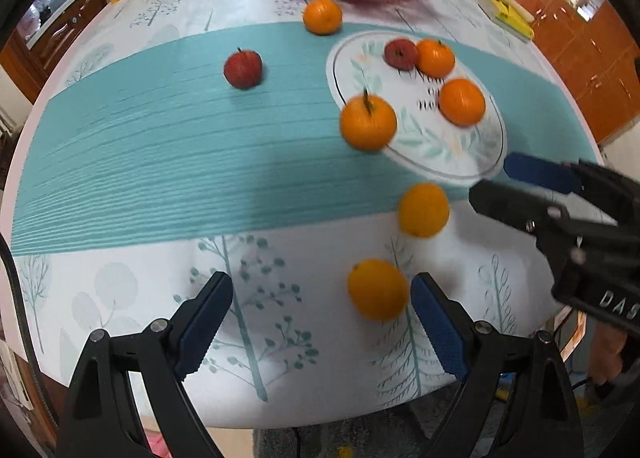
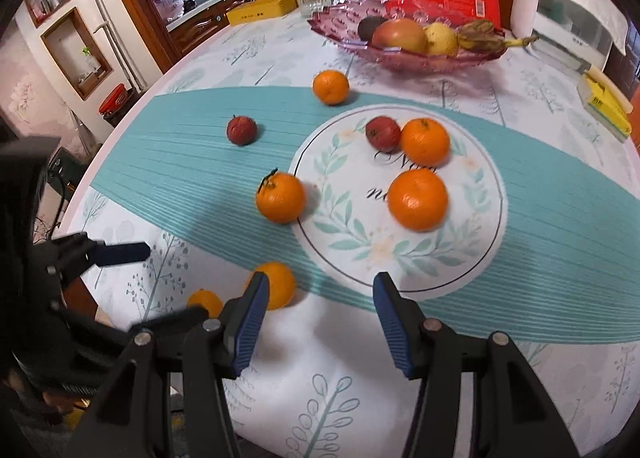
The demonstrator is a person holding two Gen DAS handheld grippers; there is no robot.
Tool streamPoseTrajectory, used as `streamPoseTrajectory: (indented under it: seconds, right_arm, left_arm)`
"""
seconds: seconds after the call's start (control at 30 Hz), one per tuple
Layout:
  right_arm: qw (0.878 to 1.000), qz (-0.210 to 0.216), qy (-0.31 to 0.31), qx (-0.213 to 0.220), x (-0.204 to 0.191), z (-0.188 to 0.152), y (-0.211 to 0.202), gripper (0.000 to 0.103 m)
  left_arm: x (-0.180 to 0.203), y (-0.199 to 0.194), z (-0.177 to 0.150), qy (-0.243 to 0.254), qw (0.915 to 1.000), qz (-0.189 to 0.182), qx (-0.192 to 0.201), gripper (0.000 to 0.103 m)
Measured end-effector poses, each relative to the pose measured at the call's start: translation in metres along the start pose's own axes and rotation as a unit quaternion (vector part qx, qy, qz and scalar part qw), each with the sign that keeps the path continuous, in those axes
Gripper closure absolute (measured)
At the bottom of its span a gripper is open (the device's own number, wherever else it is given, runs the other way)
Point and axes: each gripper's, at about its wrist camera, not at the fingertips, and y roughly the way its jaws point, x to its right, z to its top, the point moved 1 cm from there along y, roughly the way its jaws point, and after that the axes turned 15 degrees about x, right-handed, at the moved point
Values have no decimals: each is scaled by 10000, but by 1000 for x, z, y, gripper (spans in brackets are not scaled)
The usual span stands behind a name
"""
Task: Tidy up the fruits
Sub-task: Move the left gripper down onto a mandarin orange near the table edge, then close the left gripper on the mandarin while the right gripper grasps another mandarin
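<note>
My left gripper [image 1: 322, 294] hangs with jaws wide and released, an orange [image 1: 377, 290] just inside its right finger on the table [image 1: 120, 278]. My right gripper [image 2: 318, 294] is empty, jaws parted, beside the plate [image 2: 472, 258] bearing two oranges and a red fruit.

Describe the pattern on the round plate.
White plate with a green leaf wreath, dark lettering and thin dark rim line; clearest in the right wrist view.

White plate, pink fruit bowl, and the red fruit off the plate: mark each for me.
white plate [image 2: 420, 278], right wrist view, bare near part inside its rim.
pink fruit bowl [image 2: 400, 58], right wrist view, front glass wall.
red fruit off the plate [image 1: 243, 69], left wrist view, middle of its skin.
</note>
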Motion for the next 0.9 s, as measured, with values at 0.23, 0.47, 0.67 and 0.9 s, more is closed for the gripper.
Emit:
streamPoseTrajectory:
  seconds: [0.23, 0.47, 0.67, 0.9]
  right_arm:
    - [9998, 153, -82, -91, -9, -6, 6, 49]
    - [9994, 298, -108, -135, -15, -10, 11, 50]
    - [9989, 390, -112, -226, -18, -11, 20, 58]
    - [9981, 500, -53, -350, -20, -13, 30, 63]
  left_arm:
    - [8, 2, -8, 15, 9999, -143, 42, 13]
    - [16, 5, -15, 50, 9996, -252, 105, 34]
    - [18, 4, -14, 41, 9992, -302, 271, 61]
    - [14, 2, -15, -26, 9990, -325, 297, 70]
